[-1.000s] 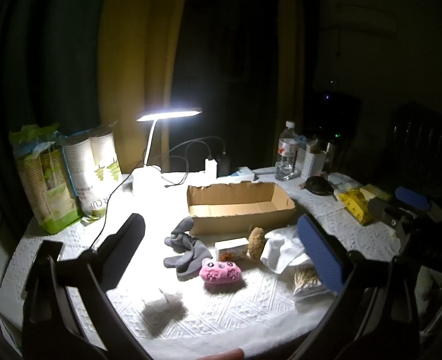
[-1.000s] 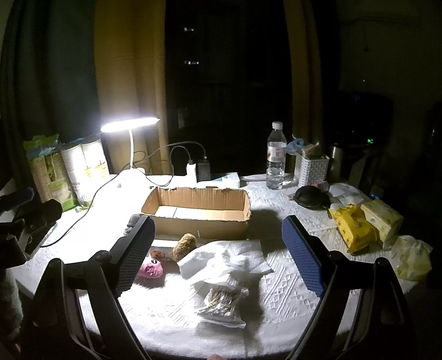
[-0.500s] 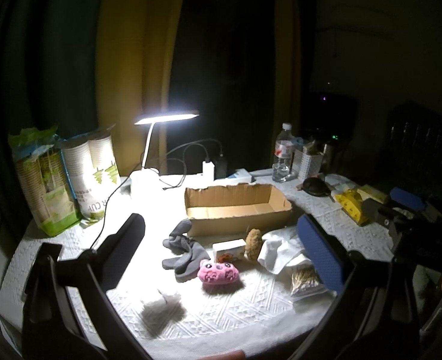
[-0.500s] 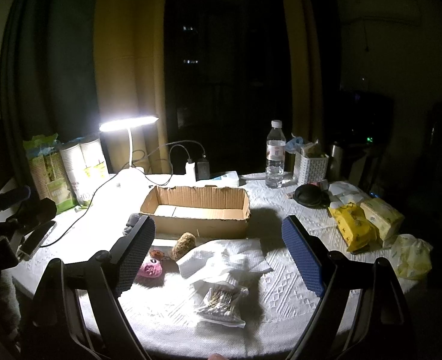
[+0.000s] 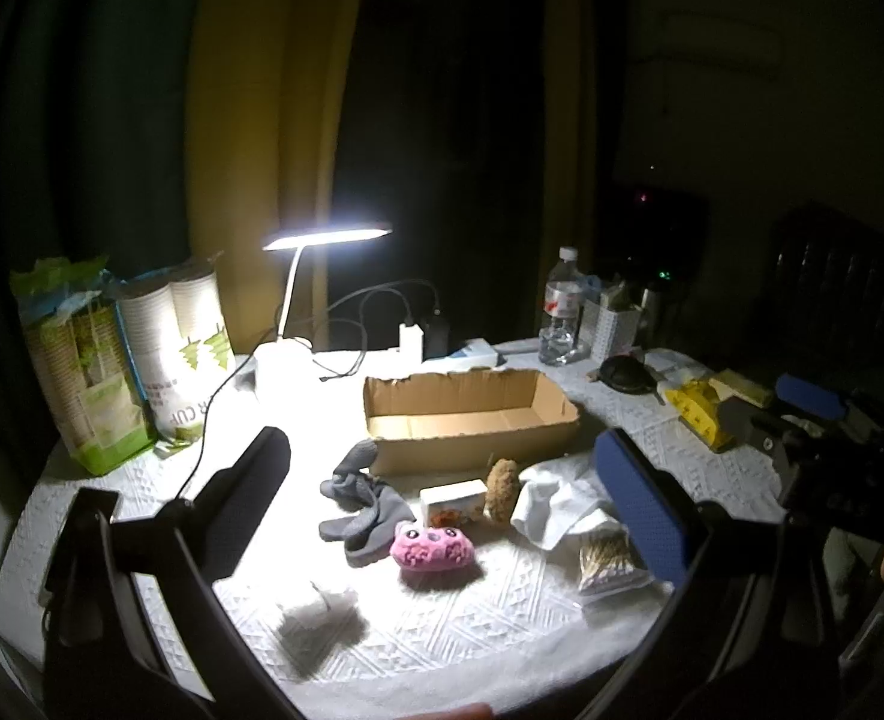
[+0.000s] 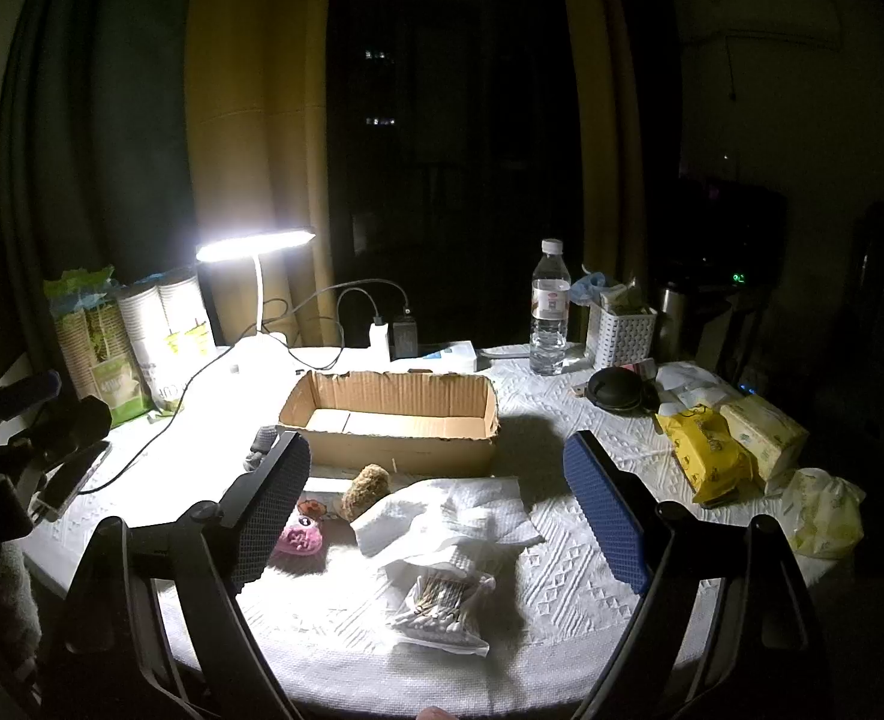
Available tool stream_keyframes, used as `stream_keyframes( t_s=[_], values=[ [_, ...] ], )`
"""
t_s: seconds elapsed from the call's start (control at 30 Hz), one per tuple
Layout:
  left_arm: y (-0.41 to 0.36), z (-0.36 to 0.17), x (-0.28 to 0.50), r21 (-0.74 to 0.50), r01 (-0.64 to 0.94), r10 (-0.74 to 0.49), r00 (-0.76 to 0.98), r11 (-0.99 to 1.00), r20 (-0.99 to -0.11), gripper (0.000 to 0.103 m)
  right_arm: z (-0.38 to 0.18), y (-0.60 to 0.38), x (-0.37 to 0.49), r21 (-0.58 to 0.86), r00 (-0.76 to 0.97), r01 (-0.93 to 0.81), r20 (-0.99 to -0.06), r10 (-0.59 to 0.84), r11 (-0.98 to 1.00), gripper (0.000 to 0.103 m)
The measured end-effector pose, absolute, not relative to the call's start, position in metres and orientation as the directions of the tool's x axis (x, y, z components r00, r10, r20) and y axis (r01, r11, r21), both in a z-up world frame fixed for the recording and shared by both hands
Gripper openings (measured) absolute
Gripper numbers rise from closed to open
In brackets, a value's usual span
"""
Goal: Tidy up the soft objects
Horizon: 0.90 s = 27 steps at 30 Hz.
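An open cardboard box (image 5: 472,420) stands mid-table, also in the right wrist view (image 6: 391,423). In front of it lie grey gloves (image 5: 361,501), a pink plush (image 5: 433,549), a brown fuzzy toy (image 5: 502,489), a small white box (image 5: 451,501), a white cloth (image 5: 553,495) and a bag of cotton swabs (image 5: 607,558). A white tuft (image 5: 319,606) lies nearer. My left gripper (image 5: 442,516) is open above the pink plush and holds nothing. My right gripper (image 6: 436,516) is open and empty above the white cloth (image 6: 448,519) and the swab bag (image 6: 445,606).
A lit desk lamp (image 5: 328,237) with cables, cup sleeves (image 5: 187,354), a water bottle (image 5: 562,315), a white basket (image 6: 619,333), a black pouch (image 6: 616,390), yellow packs (image 6: 706,441) and a tissue pack (image 6: 763,435) stand around the table's rim.
Both grippers drifted slightly; the scene shifted a little in the left wrist view. Nothing was taken hold of or let go.
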State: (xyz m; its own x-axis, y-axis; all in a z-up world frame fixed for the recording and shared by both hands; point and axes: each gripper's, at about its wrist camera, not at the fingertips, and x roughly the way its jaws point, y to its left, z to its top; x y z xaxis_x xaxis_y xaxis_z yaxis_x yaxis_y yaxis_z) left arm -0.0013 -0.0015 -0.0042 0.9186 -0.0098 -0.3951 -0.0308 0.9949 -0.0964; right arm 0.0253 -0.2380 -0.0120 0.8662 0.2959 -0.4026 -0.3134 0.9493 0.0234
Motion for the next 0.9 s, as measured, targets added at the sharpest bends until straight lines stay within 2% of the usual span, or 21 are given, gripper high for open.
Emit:
stream_keyframes(
  t_s=[0.9],
  values=[
    [-0.0009,-0.0042,-0.0021,-0.099,-0.031,-0.010,0.919,0.995,-0.395,0.102,-0.0134,-0.2371,0.0268,0.021,0.866,-0.313,-0.405,0.295,0.949,0.089]
  ],
)
